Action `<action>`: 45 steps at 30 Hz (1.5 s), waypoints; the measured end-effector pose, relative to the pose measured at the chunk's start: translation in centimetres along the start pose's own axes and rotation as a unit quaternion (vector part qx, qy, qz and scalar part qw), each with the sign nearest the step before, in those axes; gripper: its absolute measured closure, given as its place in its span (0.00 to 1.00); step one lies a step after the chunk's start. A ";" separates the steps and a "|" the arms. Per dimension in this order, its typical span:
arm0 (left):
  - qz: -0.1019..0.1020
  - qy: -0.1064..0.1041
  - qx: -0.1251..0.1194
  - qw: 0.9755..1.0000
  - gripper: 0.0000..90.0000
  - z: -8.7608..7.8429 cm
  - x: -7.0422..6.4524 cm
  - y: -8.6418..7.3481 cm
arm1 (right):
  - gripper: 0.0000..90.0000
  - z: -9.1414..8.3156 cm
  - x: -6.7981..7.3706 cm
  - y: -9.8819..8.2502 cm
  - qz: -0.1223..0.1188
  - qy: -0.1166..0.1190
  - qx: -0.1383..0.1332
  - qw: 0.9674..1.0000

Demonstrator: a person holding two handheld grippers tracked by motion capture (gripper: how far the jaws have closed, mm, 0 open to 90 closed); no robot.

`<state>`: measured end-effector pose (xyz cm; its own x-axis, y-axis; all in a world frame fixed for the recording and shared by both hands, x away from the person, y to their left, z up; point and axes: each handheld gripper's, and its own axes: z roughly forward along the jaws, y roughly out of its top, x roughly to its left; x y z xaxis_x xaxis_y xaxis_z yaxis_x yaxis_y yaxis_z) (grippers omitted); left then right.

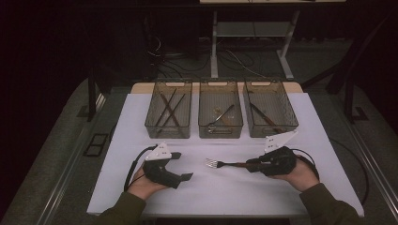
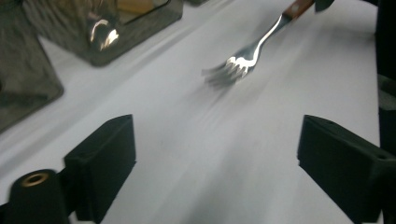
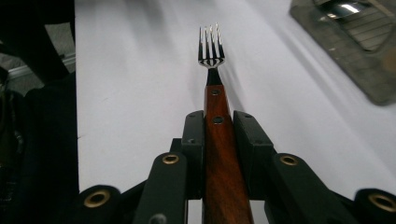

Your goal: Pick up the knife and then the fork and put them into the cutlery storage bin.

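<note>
Two handheld tongs sit over a white worktop (image 1: 141,117). The right tongs (image 1: 248,165) are clenched on the wooden handle of a fork (image 1: 220,164), tines pointing toward the left tongs (image 1: 182,166), which gape wide with nothing between them. Three bins (image 1: 220,115) behind hold what looks like cutlery.

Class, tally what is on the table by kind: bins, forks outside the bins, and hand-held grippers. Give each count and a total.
Bins: 3
Forks outside the bins: 1
Grippers: 2
Total: 6
</note>
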<state>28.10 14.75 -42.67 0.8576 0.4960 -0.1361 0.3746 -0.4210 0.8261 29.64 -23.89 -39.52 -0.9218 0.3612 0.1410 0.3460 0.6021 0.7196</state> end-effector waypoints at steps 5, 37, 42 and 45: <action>-0.005 0.013 0.004 1.000 0.02 -0.3 0.0 -1.1 | 0.83 -1.0 -0.5 -0.1 0.011 -0.016 -0.012 1.000; -0.003 0.038 0.008 0.999 0.01 -0.3 0.0 -1.3 | 0.83 -9.0 -6.2 0.5 0.102 -0.147 -0.089 0.980; -0.014 0.039 0.002 0.999 0.00 -0.2 0.1 -1.3 | 0.83 -10.0 -7.5 0.8 0.125 -0.179 -0.096 0.971; -0.015 0.038 0.006 0.999 0.00 -0.1 0.1 -1.3 | 0.83 -10.5 -8.3 1.0 0.143 -0.196 -0.100 0.965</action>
<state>27.64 15.39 -43.74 0.8171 0.5642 -0.1180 0.4041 -0.4146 0.8154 35.84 -33.74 -32.81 -0.6432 0.7572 0.1139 0.4999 0.3026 0.8115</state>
